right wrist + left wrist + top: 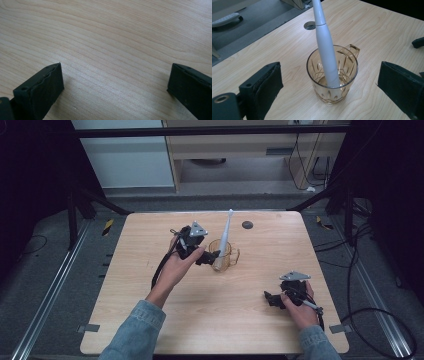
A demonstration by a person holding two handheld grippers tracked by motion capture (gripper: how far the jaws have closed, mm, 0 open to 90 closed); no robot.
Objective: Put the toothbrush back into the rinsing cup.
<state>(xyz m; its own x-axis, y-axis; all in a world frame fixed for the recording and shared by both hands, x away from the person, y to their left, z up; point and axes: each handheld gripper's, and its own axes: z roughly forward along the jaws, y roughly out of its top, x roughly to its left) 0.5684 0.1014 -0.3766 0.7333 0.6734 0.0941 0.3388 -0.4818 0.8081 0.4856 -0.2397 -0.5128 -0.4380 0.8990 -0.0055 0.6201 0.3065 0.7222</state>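
From above, the left gripper (204,257) sits just beside an amber glass mug (223,255) holding a white toothbrush handle (224,240) at mid-table (250,320); the right gripper (274,299) rests well apart. Its own view shows the jaws spread wide, flanking the mug (332,75) without touching. The right gripper view shows jaws spread over bare wood.

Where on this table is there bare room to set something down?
Bare wood lies along the near edge of the light wooden table between the two forearms, and across the far right corner past the dark round grommet. It is crowded around the amber glass mug holding the white electric toothbrush.
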